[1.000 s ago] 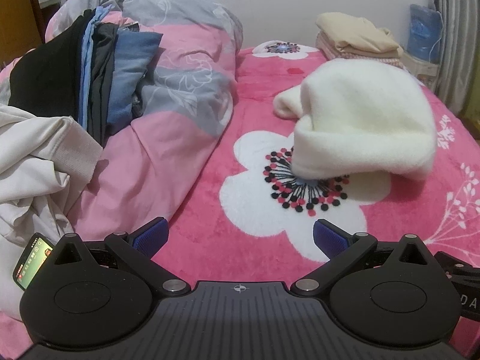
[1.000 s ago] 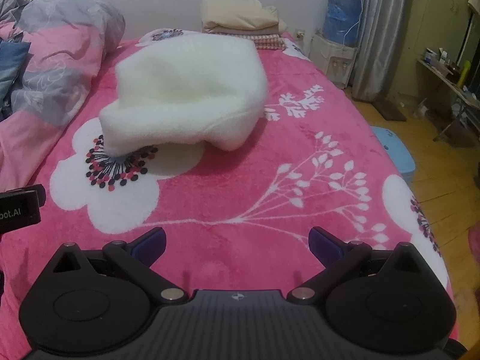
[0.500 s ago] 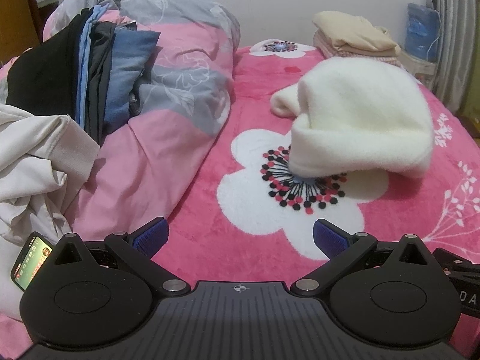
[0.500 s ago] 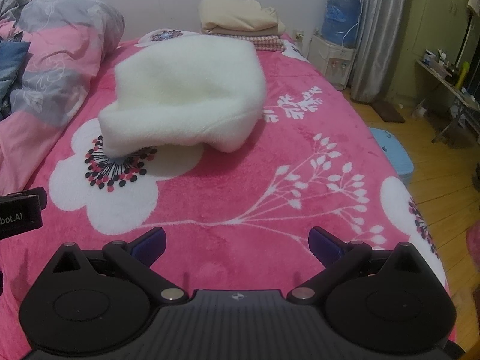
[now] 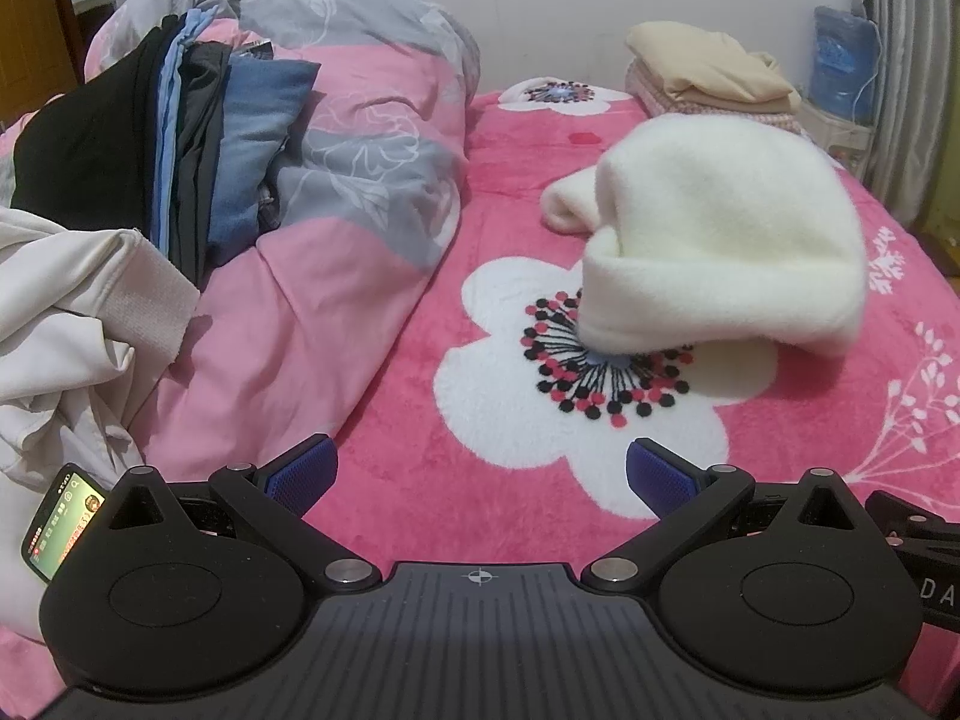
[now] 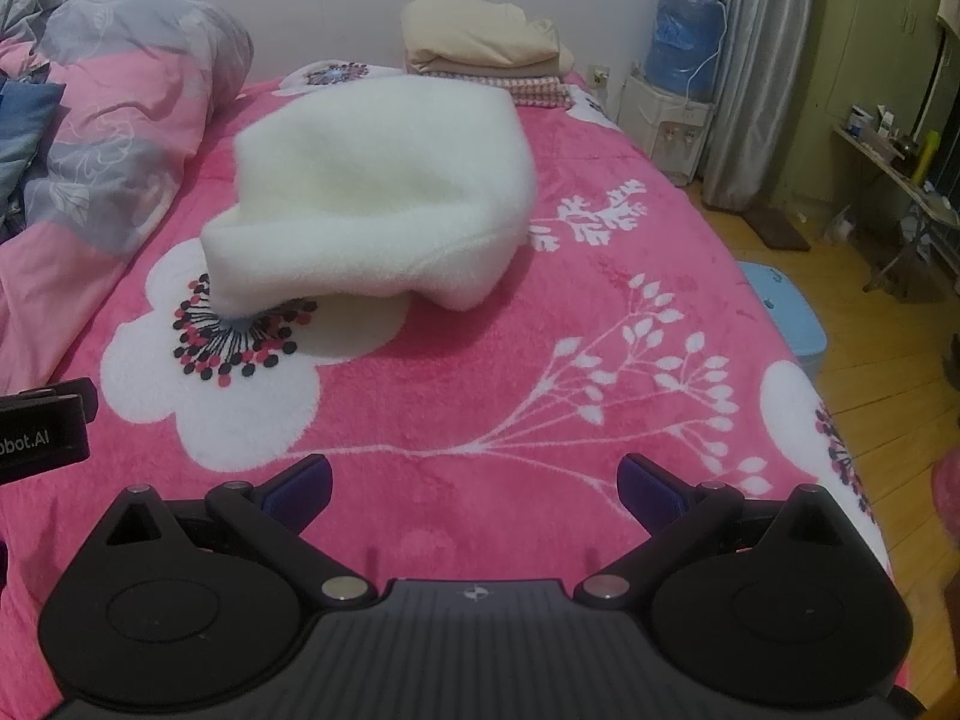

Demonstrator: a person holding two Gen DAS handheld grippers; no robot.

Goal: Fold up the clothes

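Note:
A fluffy white fleece garment [image 5: 720,246] lies folded over in a loose bundle on the pink flowered blanket [image 5: 510,492], with a sleeve end sticking out at its far left. The right wrist view has the same garment [image 6: 378,180] in the middle of the bed. My left gripper [image 5: 478,474] hovers open over the blanket, well short of the garment, nothing between its blue pads. My right gripper [image 6: 474,489] is likewise open and empty above the blanket [image 6: 540,420], nearer than the garment.
A crumpled pink and grey duvet [image 5: 336,180] carries dark and blue clothes [image 5: 180,150] at the left, with off-white cloth [image 5: 72,324] and a phone [image 5: 60,522] below. Folded beige items [image 6: 480,42] sit at the bed's far end. A water dispenser [image 6: 678,90], curtain and wooden floor lie right.
Both views have drifted only slightly; the white garment sits marginally lower and left in the left wrist view. Both grippers stay open and the garment has not moved.

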